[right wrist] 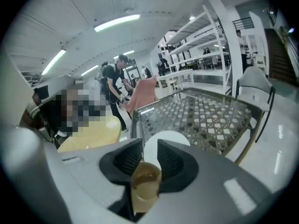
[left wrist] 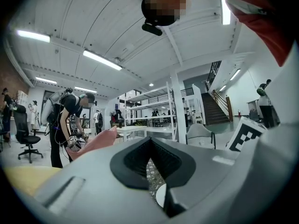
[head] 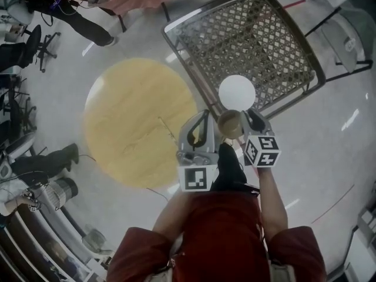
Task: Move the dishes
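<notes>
Clasping a small round tan cup [right wrist: 145,183] in the fingers of the right gripper [right wrist: 149,149], angled downward in the air beside a round white plate [head: 237,91] on the dark metal lattice worktop [head: 276,51]. Holding the left gripper [left wrist: 150,143] level alongside, fingers clenched on nothing.

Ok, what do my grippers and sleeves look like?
The left gripper and right gripper have grey bodies and black ribbed pads. Each carries a cube of black-and-white square markers. The sleeves are dark red and short.
</notes>
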